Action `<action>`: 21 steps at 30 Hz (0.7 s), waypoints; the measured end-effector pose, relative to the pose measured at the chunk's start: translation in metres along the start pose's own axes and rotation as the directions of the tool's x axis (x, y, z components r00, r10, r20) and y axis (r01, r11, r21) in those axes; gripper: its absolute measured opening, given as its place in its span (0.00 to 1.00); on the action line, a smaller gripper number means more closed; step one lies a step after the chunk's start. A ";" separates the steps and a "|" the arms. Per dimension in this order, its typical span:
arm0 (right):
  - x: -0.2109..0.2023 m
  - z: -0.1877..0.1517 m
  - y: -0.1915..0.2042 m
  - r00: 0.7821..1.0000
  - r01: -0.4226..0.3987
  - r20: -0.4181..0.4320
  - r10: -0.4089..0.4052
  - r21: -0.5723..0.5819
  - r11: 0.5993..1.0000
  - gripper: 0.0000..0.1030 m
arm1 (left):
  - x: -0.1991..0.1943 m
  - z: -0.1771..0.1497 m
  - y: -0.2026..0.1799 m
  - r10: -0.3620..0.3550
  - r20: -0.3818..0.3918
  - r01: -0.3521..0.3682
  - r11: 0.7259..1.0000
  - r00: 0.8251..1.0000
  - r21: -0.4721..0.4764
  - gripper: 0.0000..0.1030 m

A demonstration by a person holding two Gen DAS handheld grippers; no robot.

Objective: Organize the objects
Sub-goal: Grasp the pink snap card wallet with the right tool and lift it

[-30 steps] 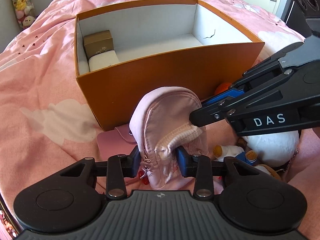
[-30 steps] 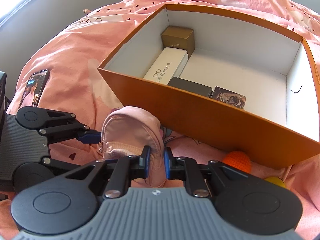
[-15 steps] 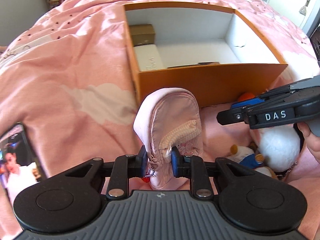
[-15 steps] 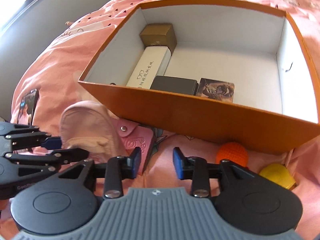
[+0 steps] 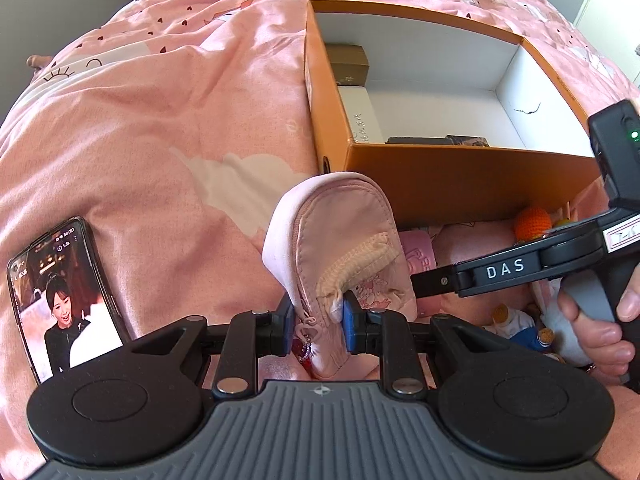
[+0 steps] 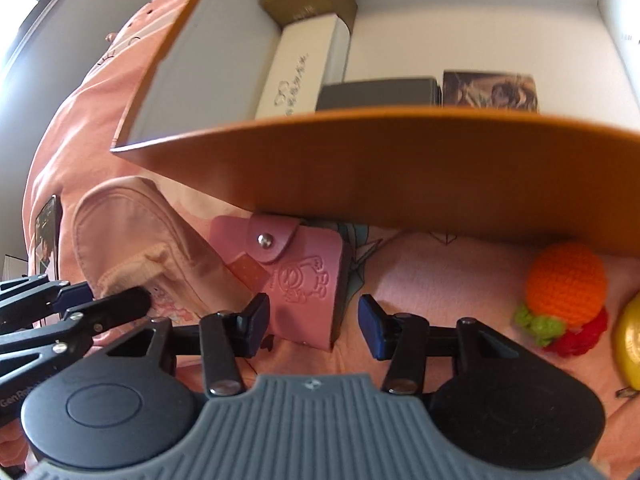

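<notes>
right gripper point(image 6: 313, 326) off pink pouch point(image 5: 340, 256), jaws opening over wallet point(image 6: 304, 276)

Bed covered by a pink duvet point(image 5: 168, 128) with white cloud, heart and sun prints, rumpled. Directly on it: orange box point(image 5: 460, 184) open-topped with white inside; phone point(image 5: 64, 300) face up, screen lit, well left of the box; pink snap wallet point(image 6: 304, 280) flat just in front of the box's near wall; crocheted orange ball point(image 6: 566, 284) with green and red bits right of the wallet, near the box wall, a yellow object point(image 6: 628, 344) just beside it. Plush toy point(image 5: 516, 324), white, blue and yellow, lies at the right, partly hidden.
</notes>
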State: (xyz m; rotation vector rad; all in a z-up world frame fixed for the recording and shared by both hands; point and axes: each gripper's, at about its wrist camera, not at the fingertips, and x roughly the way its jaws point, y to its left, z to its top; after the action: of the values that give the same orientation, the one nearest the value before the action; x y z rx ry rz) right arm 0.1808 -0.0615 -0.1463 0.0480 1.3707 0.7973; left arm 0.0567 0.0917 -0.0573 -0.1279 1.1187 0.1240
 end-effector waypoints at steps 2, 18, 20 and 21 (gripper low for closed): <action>0.009 0.002 -0.004 1.000 -0.022 -0.020 0.023 0.027 0.999 0.51 | 0.000 0.000 0.001 -0.001 -0.002 0.001 1.000 1.000 0.002 0.26; 0.030 -0.003 -0.002 0.997 -0.070 0.034 0.069 0.046 0.996 0.42 | 0.005 -0.001 -0.001 0.016 -0.004 -0.016 1.000 1.000 -0.010 0.26; 0.025 -0.007 0.003 0.997 -0.064 0.047 0.064 0.016 0.998 0.34 | 0.004 -0.003 -0.002 0.019 0.001 -0.019 1.000 1.000 -0.002 0.26; 0.020 -0.010 0.007 0.997 -0.058 0.060 0.058 -0.003 0.998 0.30 | 0.002 -0.003 -0.003 0.019 0.005 -0.019 1.000 1.000 0.002 0.26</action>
State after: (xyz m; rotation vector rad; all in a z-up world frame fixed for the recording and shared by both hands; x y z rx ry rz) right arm 0.1689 -0.0498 -0.1628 0.1106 1.3171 0.8387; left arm 0.0552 0.0886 -0.0607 -0.1150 1.1154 0.1405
